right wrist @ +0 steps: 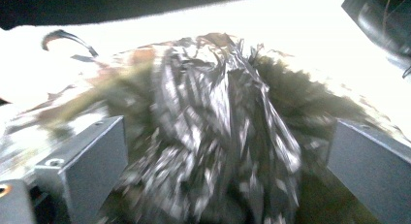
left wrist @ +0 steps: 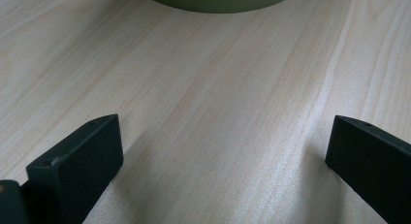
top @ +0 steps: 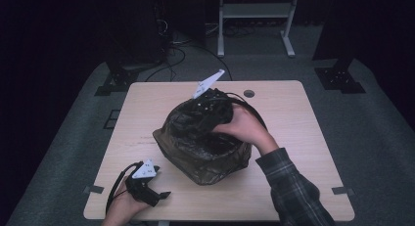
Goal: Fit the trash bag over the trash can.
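Tabletop: bag (right wrist: 213, 136) (blurred, seemingly) between right gripper (right wrist: 228, 151) jaws

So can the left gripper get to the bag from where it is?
Probably yes: the left gripper sits open on the table, jaws wide, with bare wood between it and the bag.

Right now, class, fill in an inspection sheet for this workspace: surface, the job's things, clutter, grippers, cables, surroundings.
Surface: pale wooden table, with a round grommet at the far edge.
Job's things: dark crinkled plastic bag over a green round container, mid-table.
Clutter: nothing seen.
Grippers: left gripper open, low over bare wood near the front left corner; right gripper open, jaws either side of bunched bag plastic.
Cables: black cable trailing from the left gripper; more cables on the floor behind.
Surroundings: grey carpet, white frame legs, dark stands.
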`<state>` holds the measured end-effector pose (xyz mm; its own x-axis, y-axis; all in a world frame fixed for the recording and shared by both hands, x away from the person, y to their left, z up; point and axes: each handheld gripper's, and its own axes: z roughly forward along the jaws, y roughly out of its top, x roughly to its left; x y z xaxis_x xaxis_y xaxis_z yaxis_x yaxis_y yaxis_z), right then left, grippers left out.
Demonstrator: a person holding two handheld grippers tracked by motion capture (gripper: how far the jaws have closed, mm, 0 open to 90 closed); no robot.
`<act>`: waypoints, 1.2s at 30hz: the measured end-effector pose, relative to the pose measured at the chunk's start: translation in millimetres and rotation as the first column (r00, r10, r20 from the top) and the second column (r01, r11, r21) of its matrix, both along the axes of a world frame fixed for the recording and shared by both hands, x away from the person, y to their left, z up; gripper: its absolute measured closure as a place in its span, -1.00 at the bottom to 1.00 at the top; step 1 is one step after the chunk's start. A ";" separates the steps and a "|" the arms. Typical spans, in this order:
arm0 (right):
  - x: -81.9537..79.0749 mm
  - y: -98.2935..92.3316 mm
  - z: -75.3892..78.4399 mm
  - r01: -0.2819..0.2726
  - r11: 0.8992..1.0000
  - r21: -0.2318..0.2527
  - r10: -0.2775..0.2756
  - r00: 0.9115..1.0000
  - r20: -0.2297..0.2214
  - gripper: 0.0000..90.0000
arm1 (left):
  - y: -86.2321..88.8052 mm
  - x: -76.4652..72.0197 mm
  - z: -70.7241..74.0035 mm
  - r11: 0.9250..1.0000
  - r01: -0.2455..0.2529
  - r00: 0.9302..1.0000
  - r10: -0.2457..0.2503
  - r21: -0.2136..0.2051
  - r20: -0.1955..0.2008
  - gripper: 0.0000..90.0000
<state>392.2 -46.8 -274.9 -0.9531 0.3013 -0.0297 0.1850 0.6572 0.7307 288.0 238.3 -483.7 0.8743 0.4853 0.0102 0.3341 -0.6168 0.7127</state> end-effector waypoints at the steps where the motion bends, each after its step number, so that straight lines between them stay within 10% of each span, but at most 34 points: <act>1: -4.8 -7.9 3.5 0.001 1.000 0.014 -0.001 1.000 0.006 -0.98 | 0.0 0.0 0.0 1.000 0.000 1.000 0.000 0.000 0.000 -1.00; 14: -80.3 -122.7 -7.6 0.097 0.982 0.164 -0.112 0.990 0.086 -0.98 | 0.0 0.0 0.0 1.000 0.000 1.000 0.000 0.000 0.000 -1.00; 24: -115.1 -168.3 -104.1 0.198 0.970 0.141 -0.209 0.975 0.071 -0.98 | -0.2 -0.1 -0.1 1.000 -0.002 1.000 0.002 -0.002 -0.001 -1.00; 36: -115.5 -153.5 -198.8 0.229 0.973 -0.013 -0.229 0.972 -0.048 -1.00 | -0.2 -0.2 -0.1 1.000 -0.003 1.000 0.003 -0.002 -0.001 -1.00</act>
